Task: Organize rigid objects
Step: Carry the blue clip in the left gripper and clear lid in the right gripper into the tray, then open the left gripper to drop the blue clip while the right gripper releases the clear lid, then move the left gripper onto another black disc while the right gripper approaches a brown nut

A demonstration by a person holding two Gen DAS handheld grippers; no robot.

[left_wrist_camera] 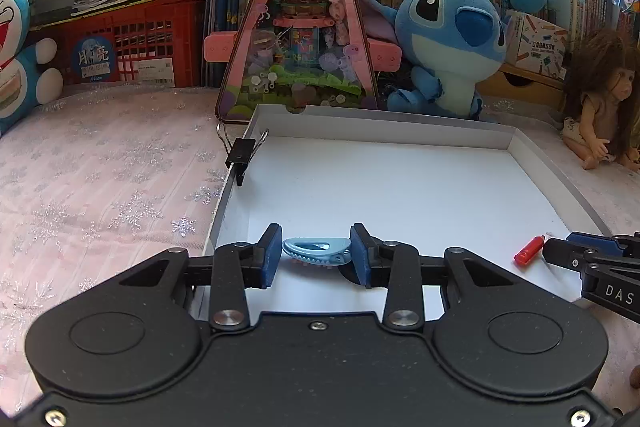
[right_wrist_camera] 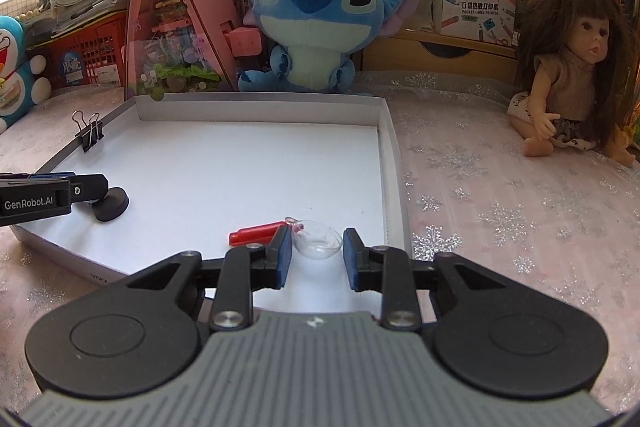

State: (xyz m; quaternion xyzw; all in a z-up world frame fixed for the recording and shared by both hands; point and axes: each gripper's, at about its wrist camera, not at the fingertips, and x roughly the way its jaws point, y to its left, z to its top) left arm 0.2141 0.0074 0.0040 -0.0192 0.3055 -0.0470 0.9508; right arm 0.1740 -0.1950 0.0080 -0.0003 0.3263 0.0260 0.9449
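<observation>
A white shallow box lid lies on the pink cloth. In the left wrist view my left gripper has its pads against both ends of a light blue hair clip, low over the tray floor. In the right wrist view my right gripper is open around a clear plastic dish, with a red marker-like piece just left of it. That red piece also shows in the left view. A black binder clip grips the tray's left wall. A black disc lies under the left gripper's tip.
A pink triangular toy house, a blue Stitch plush and bookshelves stand behind the tray. A doll sits at the right, a Doraemon plush and a red crate at the left.
</observation>
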